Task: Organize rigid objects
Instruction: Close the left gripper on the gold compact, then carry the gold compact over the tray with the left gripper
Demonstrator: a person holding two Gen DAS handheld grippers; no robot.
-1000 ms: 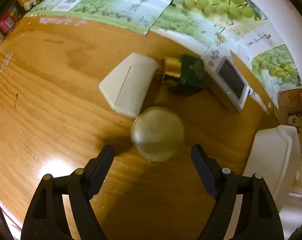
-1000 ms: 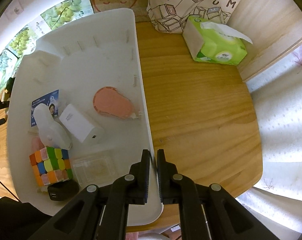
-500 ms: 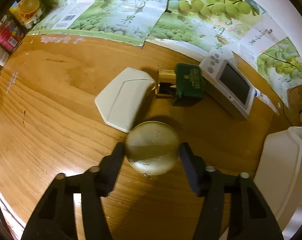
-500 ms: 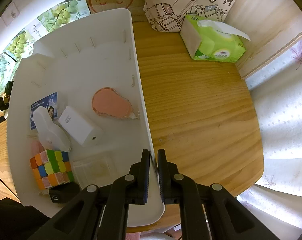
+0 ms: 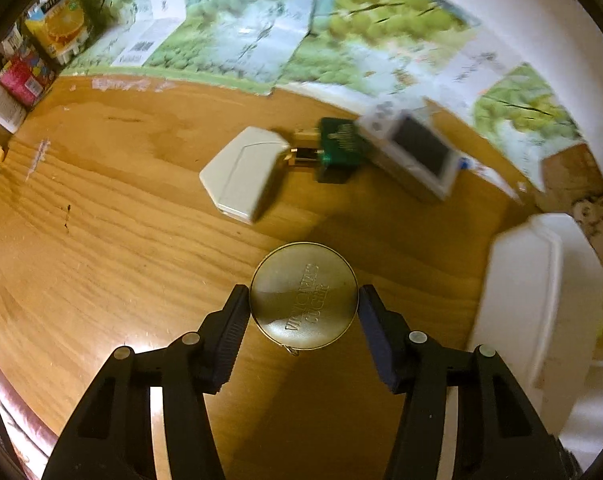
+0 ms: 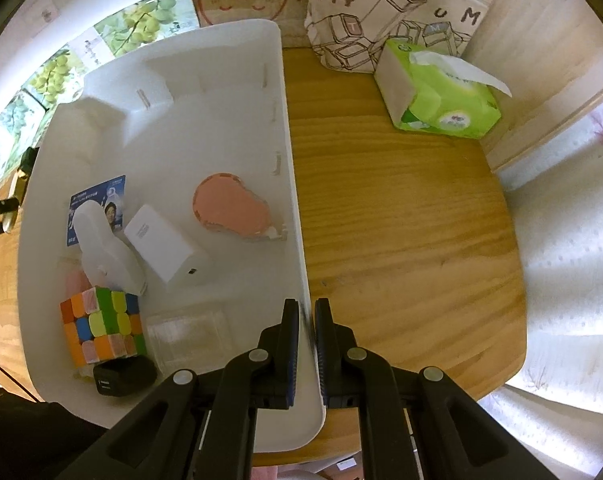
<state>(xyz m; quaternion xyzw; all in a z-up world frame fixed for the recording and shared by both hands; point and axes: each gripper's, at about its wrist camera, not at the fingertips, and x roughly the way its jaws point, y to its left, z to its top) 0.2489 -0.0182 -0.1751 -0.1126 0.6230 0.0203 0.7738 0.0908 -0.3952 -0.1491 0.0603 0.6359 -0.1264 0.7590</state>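
Note:
My left gripper point(image 5: 303, 316) is shut on a round gold tin point(image 5: 304, 295) with embossed lettering and holds it above the wooden table point(image 5: 101, 248). Farther on lie a white flat box point(image 5: 243, 172), a green and gold box point(image 5: 333, 148) and a white device with a screen point(image 5: 415, 152). The white tray point(image 5: 537, 292) is at the right. My right gripper point(image 6: 307, 316) is shut on the near right wall of the white tray point(image 6: 293, 184). The tray holds a colour cube point(image 6: 101, 330), a white charger point(image 6: 165, 244), a pink item point(image 6: 229, 210), a black plug point(image 6: 123, 372) and a clear case point(image 6: 189, 336).
A green tissue pack point(image 6: 437, 92) and a printed canvas bag point(image 6: 385, 12) stand at the table's back right. Grape-print cartons point(image 5: 301, 28) line the wall behind the table. Juice boxes point(image 5: 57, 24) sit at the far left.
My left gripper closed its open jaws on the round gold tin and lifted it off the table, pulling back. My right gripper stayed shut on the tray wall.

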